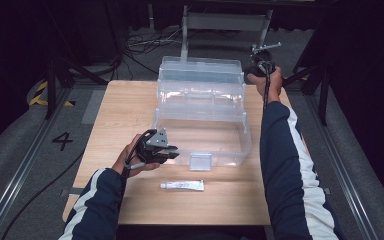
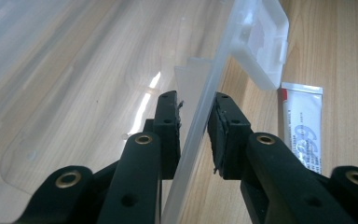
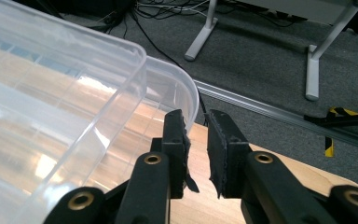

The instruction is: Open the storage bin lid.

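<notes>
Two grippers are at the clear box (image 1: 200, 107): the left gripper (image 2: 196, 133) is clamped on its near wall, the right gripper (image 3: 196, 149) (jaws apart, nothing between) beside its far-right corner; the tube (image 1: 182, 185) is not yet stowed.

You are working in a lab or recording studio: the wooden table (image 1: 130, 100) stands on grey carpet between metal floor rails (image 1: 15, 170), with black curtains around, loose cables (image 1: 140, 42) at the upper middle and hazard tape (image 1: 42, 92) at the left.
</notes>
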Action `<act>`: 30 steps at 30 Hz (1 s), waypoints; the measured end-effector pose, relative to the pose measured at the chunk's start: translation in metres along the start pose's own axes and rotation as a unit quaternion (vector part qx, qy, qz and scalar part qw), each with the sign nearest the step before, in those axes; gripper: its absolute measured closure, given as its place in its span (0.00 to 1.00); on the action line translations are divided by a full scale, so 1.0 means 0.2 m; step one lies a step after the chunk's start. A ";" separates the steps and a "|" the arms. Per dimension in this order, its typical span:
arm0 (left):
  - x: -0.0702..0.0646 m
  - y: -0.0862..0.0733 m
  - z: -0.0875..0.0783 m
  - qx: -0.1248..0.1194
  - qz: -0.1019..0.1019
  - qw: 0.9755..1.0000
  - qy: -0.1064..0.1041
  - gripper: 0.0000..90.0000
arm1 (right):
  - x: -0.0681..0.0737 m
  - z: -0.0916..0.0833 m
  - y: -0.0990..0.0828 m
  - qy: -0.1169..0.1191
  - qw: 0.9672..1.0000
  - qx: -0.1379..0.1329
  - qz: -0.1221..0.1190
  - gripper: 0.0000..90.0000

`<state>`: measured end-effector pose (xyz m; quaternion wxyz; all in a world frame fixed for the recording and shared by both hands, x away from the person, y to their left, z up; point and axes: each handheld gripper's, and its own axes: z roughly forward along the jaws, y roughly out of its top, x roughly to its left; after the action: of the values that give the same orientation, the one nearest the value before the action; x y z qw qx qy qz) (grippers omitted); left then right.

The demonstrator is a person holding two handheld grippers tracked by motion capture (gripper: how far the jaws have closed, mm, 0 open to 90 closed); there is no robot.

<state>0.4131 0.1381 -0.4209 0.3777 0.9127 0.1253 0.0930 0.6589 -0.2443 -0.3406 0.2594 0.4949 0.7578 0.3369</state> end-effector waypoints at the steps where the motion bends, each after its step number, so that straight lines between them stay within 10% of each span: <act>1: 0.00 0.00 0.00 -0.001 -0.002 1.000 0.000 0.83 | 0.00 -0.01 0.00 -0.002 1.000 0.000 -0.003 0.86; 30: -0.01 0.01 0.00 0.012 -0.007 1.000 0.011 0.81 | 0.07 -0.49 -0.17 0.062 0.993 -0.054 -0.084 0.76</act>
<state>0.4112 0.1361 -0.4202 0.3656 0.9154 0.1366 0.0988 0.5630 -0.2653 -0.3060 0.2652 0.3929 0.7921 0.3846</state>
